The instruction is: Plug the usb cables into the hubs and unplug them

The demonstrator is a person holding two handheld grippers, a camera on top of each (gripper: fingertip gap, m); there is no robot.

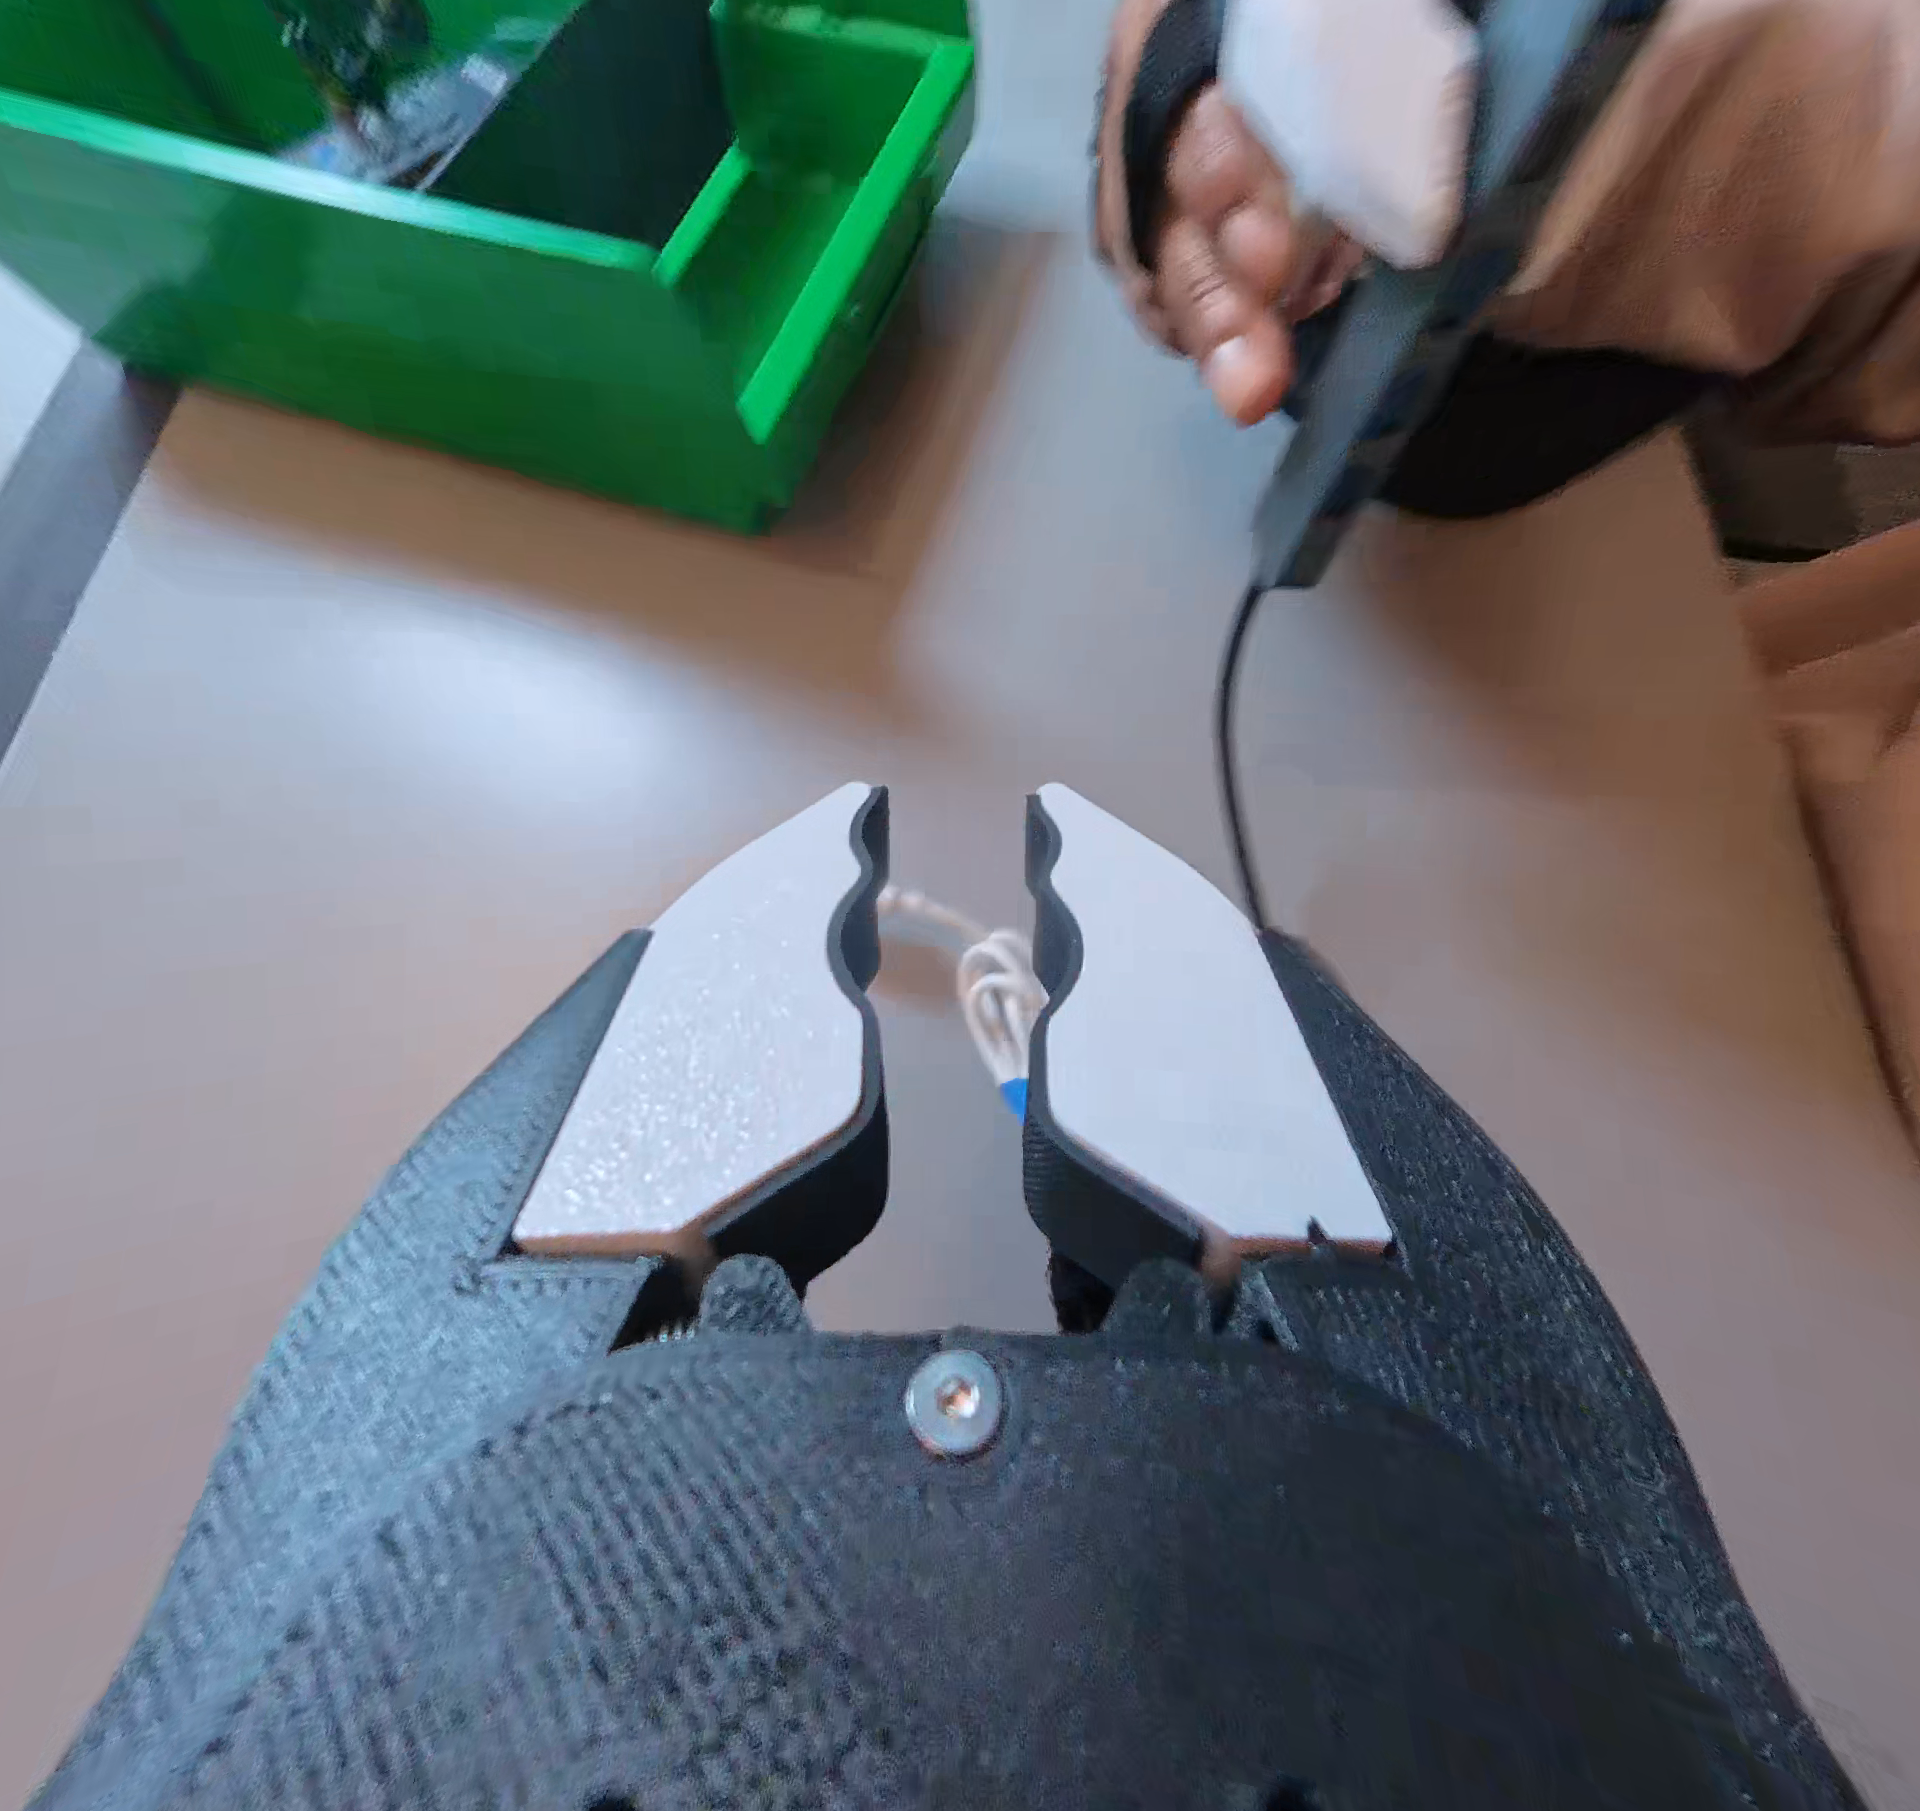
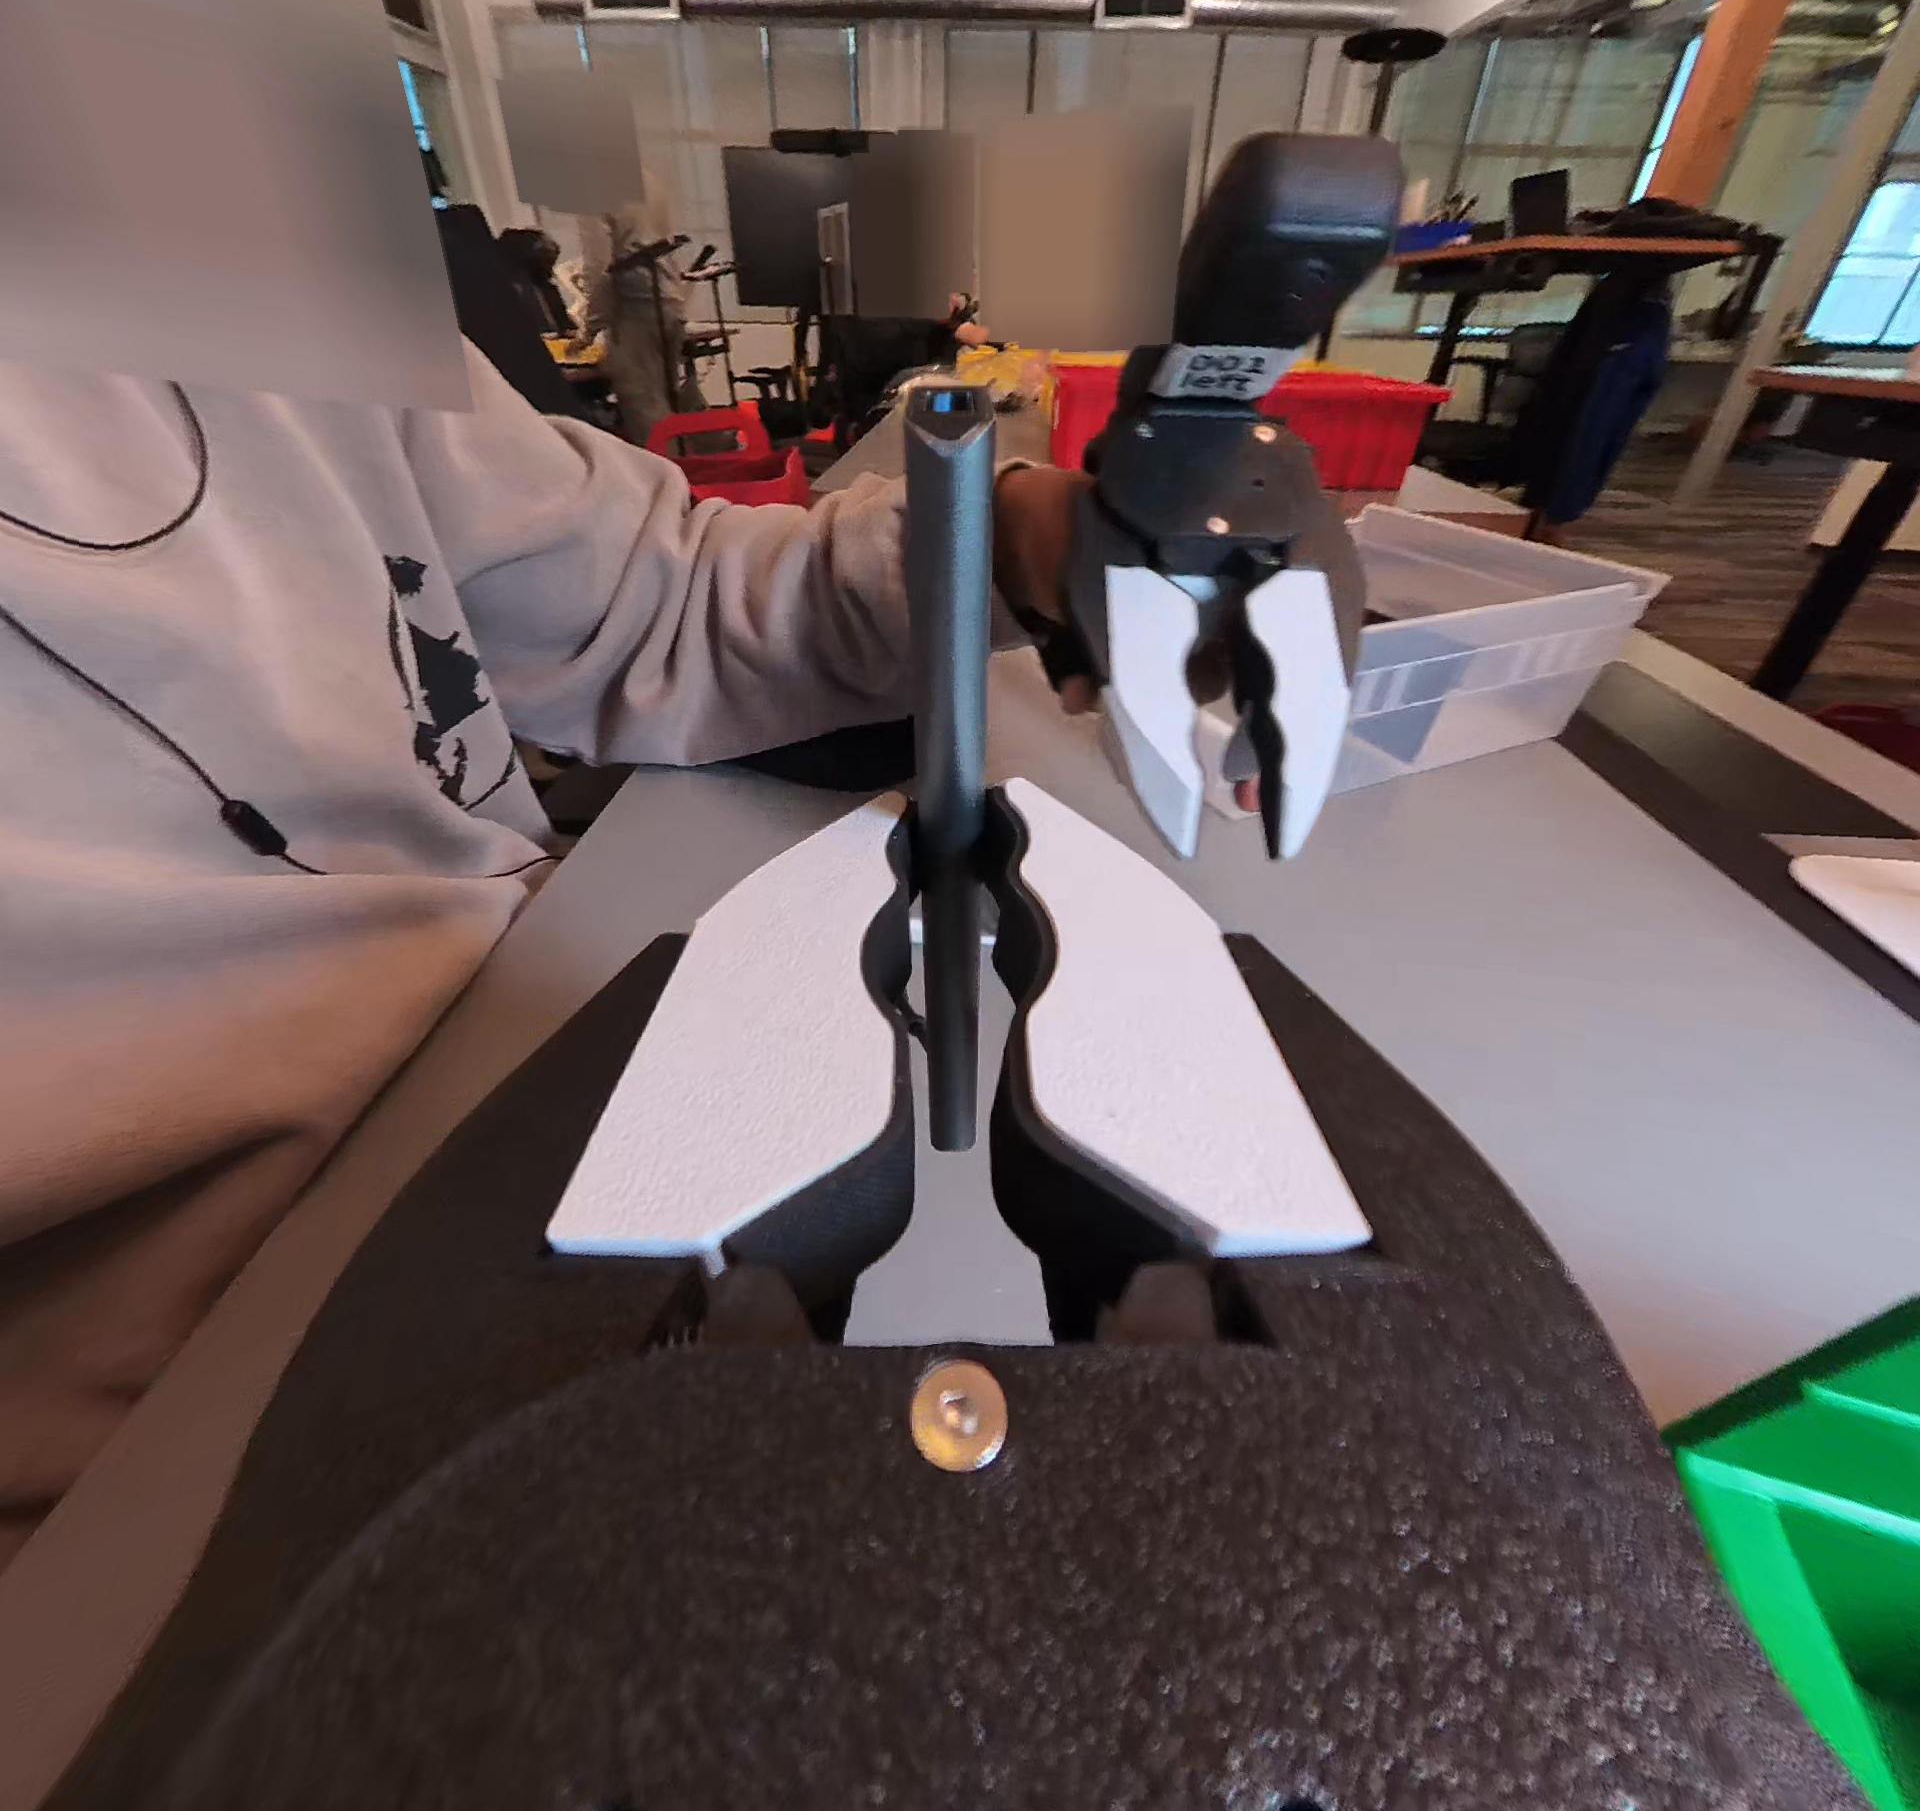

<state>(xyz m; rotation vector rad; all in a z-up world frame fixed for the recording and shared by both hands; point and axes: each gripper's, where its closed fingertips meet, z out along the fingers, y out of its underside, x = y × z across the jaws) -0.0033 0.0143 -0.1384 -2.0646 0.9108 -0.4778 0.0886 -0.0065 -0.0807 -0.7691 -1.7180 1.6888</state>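
A slim dark grey USB hub (image 2: 948,774) is held upright and clear of the desk, clamped between the right gripper's (image 2: 953,811) fingers, a blue-lined port visible at its top end. Its black cord (image 1: 1234,753) hangs down toward the desk. A coiled white USB cable (image 1: 992,982) with a blue plug lies on the desk, glimpsed between the left gripper's (image 1: 956,805) fingers.

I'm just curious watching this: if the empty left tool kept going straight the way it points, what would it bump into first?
Probably the thin white cable lying on the table, seen through the gap of the left tool. Depth is hard to judge, so this is a guess.
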